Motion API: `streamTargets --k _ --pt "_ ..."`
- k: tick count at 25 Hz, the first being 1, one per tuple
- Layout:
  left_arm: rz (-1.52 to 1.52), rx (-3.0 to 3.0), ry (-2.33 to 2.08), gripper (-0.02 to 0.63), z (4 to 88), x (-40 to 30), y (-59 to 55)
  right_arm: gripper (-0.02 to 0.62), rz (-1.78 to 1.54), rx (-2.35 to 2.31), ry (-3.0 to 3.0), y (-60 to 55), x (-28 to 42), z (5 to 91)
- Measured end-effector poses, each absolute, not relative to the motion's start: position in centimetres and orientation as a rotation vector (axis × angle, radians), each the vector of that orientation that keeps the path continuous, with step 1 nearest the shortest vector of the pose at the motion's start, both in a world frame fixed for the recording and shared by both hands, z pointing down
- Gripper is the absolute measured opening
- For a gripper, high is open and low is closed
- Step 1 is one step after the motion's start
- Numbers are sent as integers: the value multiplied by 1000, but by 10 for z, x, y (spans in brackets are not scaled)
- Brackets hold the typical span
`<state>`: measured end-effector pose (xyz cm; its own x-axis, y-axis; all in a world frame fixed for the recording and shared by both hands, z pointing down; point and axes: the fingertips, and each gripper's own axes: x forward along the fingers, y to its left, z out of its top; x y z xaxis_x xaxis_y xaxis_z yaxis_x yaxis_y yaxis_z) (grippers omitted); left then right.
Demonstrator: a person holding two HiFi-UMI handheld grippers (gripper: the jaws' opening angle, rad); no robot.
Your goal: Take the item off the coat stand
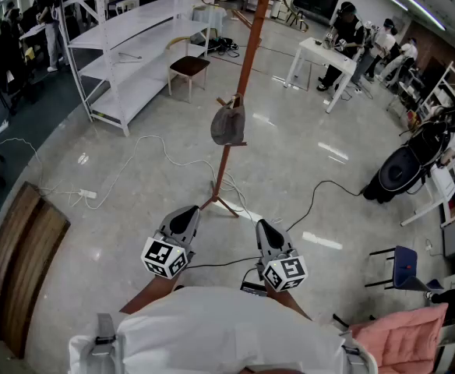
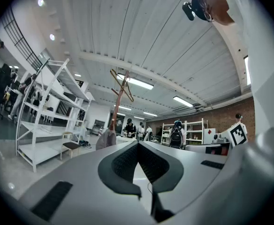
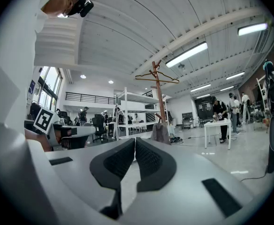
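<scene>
- At the far left, a brown wooden plank surface (image 1: 17, 259) sits on the glossy grey floor (image 1: 305, 170), with a white metal shelving rack (image 1: 134, 45) beyond it.
- Your left gripper (image 1: 187, 213) points level toward the stand, its tongs pressed together on nothing.
- Ahead of both grippers, the reddish-brown wooden coat stand (image 1: 247, 61) rises upright. The grey fabric item (image 1: 227, 125) hangs from a low peg on its pole, well apart from both grippers.
- Your right gripper (image 1: 263, 226) is near the left one, also level, its tongs likewise pressed together and empty.
- Further right, people (image 1: 344, 29) gather at a white table (image 1: 321, 53), and a bulky black bag (image 1: 399, 170) stands near the right edge.
</scene>
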<state>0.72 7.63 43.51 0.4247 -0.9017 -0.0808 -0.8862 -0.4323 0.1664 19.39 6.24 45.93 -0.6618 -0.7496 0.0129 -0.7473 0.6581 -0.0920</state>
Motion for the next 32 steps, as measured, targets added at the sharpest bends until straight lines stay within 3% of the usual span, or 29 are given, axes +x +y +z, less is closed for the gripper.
streamTargets --k 14,21,32 --pt "-251 2655 -1330 9 446 -12 87 25 -187 -1368 2824 73 161 475" --pt "-96 2645 -1479 11 473 -63 79 26 -181 -1348 2830 72 109 478" --pt "-141 2594 -1373 8 483 -137 68 26 -232 -1431 2868 73 39 488"
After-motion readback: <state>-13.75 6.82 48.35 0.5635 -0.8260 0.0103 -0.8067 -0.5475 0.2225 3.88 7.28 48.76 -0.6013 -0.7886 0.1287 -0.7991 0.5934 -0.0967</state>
